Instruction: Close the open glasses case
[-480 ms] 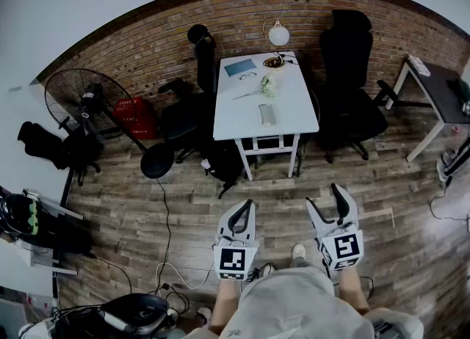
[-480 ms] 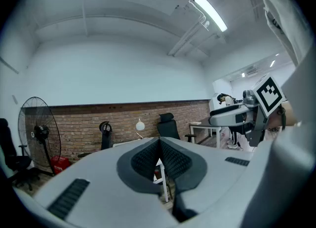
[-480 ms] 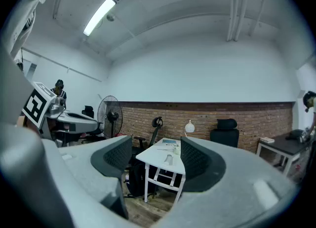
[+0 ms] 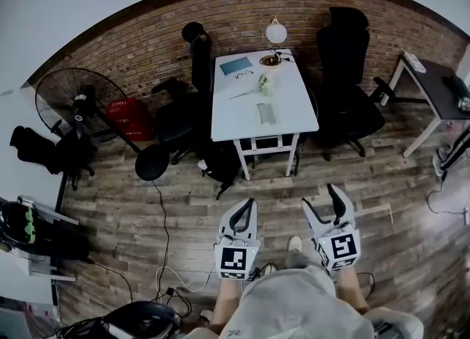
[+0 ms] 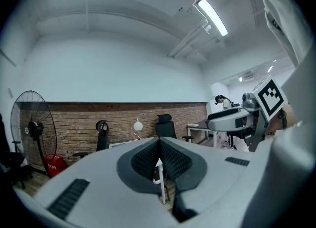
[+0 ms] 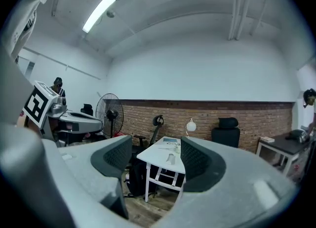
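Glasses case (image 4: pixel 266 114): a pale grey oblong lying near the front end of the white table (image 4: pixel 294 110), well apart from both claws. It is too small to tell whether its lid is up. Plank floor (image 4: pixel 183 205) lies between the table and the person. Black office chair (image 4: pixel 352 73) stands on the table's right. Standing fan (image 4: pixel 73 103) is at the left by the brick wall. Globe lamp (image 4: pixel 276 32) is at the table's far end.

Left claw (image 4: pixel 244 209): jaws pressed together, nothing between them. Right claw (image 4: pixel 323 197): jaws apart and empty. In the right gripper view the table and case show far off through the gap.
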Action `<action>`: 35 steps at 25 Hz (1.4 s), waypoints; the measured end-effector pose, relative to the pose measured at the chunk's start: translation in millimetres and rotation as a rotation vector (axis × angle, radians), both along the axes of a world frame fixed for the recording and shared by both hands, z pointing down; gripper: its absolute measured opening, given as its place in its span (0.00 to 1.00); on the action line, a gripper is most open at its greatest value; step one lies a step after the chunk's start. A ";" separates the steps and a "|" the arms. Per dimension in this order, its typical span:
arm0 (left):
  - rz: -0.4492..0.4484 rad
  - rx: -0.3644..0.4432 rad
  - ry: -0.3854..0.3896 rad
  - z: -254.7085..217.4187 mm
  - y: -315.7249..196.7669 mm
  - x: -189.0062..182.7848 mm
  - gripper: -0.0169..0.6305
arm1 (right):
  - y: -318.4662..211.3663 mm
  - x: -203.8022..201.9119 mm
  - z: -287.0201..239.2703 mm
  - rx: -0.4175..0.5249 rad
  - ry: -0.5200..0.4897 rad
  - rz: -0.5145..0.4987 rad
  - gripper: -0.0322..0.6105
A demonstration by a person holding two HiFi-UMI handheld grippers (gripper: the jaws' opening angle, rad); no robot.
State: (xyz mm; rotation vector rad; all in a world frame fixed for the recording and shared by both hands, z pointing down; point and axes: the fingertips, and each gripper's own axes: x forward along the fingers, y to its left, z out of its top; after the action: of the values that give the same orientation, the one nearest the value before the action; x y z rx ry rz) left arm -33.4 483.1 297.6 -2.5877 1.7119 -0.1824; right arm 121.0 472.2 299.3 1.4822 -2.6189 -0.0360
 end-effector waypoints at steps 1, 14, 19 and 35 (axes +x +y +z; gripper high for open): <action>0.001 -0.006 0.000 0.7 -3.0 -0.2 0.03 | -2.4 -0.2 0.3 -0.001 0.001 0.002 0.53; -0.023 -0.039 -0.015 9.4 -65.4 7.3 0.03 | -65.9 2.5 6.1 -0.020 -0.005 -0.037 0.53; -0.047 -0.039 -0.023 7.7 -94.5 13.1 0.03 | -98.8 8.2 8.2 -0.030 -0.008 -0.063 0.53; -0.114 -0.056 -0.060 5.6 -173.8 31.8 0.03 | -190.3 28.1 9.0 -0.040 -0.026 -0.127 0.53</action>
State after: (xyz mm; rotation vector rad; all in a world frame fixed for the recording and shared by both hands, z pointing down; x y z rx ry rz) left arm -1.6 309.3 303.3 -2.4963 1.8597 -0.3129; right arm 149.0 281.9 308.2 1.3112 -2.7144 0.0232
